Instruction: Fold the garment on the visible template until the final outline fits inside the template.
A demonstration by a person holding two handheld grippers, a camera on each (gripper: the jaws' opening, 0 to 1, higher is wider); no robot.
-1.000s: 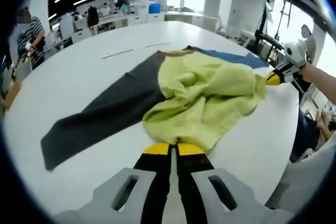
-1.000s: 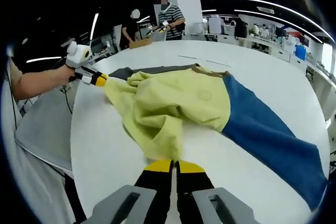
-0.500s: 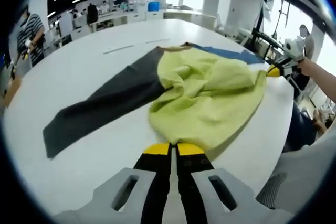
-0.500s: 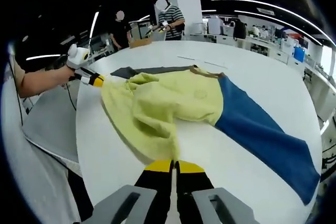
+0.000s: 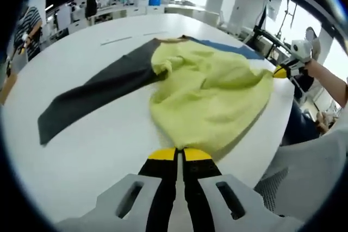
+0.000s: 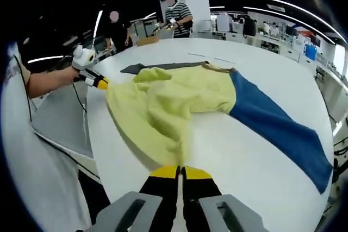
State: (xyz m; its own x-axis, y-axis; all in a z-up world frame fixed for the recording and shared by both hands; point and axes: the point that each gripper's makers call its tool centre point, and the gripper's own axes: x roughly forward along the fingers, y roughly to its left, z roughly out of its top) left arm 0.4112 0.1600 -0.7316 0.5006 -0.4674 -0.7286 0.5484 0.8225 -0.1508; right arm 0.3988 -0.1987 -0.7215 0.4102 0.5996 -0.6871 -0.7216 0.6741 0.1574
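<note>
Your left gripper (image 5: 180,153) has its fingers (image 5: 163,155) clenched on the near hem of the garment (image 5: 209,93), at the bottom centre of the left gripper view. The yellow tips meet with no gap, and the yellow-green cloth runs straight up from between them.

Your right gripper (image 6: 180,171) is in the same condition in the right gripper view: fingers (image 6: 197,174) pressed together on the other hem corner of the garment (image 6: 171,101), with cloth rising from the tips.

Each gripper also appears in the opposite view. In the left gripper view, your right gripper (image 5: 283,71) sits at the right edge of the worktop (image 5: 92,145), gripping the far corner of the yellow-green panel. In the right gripper view, your left gripper (image 6: 99,82) sits at the left, held by your hand (image 6: 81,61), with the hem stretched from it.

The garment lies on the white round worktop (image 6: 255,156). Its yellow-green body is bunched and wrinkled in the middle, and the hem between the two grippers is drawn toward the worktop edge. One dark grey sleeve (image 5: 92,93) lies flat, extending away to the left in the left gripper view. One blue sleeve (image 6: 277,126) lies flat, extending to the right in the right gripper view. A tan neckline (image 6: 217,68) shows at the far end of the body.

People (image 6: 173,17) stand beyond the worktop in the background.
</note>
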